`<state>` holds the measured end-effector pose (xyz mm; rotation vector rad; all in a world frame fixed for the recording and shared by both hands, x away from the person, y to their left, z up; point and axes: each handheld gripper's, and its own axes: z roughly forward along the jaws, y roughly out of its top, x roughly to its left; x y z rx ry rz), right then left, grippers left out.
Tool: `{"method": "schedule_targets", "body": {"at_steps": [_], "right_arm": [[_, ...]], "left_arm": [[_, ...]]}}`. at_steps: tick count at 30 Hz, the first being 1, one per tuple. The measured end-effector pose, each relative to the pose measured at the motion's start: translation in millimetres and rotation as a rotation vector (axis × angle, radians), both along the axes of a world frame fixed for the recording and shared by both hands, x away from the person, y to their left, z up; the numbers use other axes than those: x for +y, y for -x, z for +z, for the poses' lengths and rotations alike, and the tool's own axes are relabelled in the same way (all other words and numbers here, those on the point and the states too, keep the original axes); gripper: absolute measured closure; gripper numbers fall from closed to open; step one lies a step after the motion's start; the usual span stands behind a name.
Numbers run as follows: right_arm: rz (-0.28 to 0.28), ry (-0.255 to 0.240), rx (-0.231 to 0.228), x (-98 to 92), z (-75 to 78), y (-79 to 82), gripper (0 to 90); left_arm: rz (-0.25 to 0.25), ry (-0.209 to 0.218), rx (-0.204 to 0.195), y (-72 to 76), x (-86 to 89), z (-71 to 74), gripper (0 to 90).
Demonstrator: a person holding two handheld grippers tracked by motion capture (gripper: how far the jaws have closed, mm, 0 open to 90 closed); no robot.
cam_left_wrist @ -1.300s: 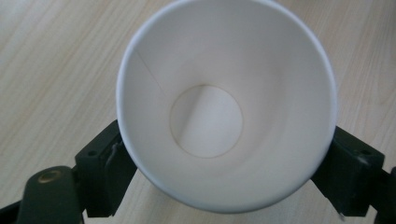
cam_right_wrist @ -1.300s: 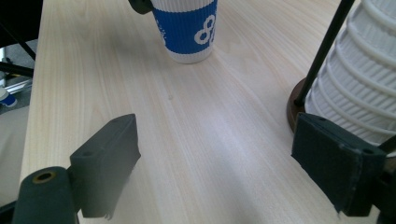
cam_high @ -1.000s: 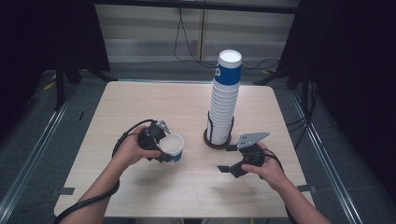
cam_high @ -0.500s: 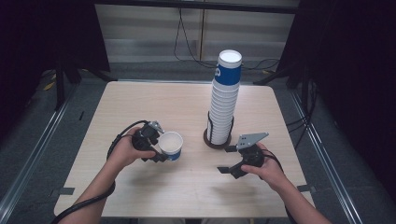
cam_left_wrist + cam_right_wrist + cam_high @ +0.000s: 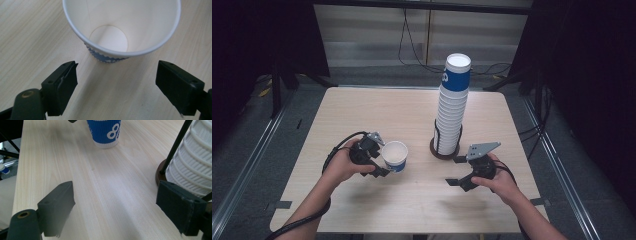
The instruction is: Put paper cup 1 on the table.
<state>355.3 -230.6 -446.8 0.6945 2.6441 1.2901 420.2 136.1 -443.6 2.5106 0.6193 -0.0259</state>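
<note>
Paper cup [image 5: 121, 27] cut off at top of left gripper view, base hidden behind rim. Cup upright on table [image 5: 362, 115], at 12 o'clock from left gripper [image 5: 382, 159] (jaws spread wide, nothing gripped), just beyond tips. Right gripper [image 5: 458, 171] open too, empty.

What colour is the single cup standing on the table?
The cup is blue outside with a white logo and white inside, clearest in the right gripper view.
</note>
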Motion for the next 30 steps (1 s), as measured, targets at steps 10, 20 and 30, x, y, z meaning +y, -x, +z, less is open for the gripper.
{"method": "schedule_targets", "body": {"at_steps": [10,20,30], "right_arm": [[-0.004,0.009,0.01,-3.3,-0.8,1.3,14.3],[-0.003,0.014,0.015,-3.8,-3.4,3.1,14.3],[-0.007,0.028,0.018,-5.3,-2.0,1.4,14.3]], "left_arm": [[0.003,-0.018,0.017,1.2,11.8,19.6,17.5],[-0.019,-0.024,0.024,1.2,14.9,37.9,17.6],[-0.025,-0.023,0.016,-2.3,12.9,64.4,17.5]]}}
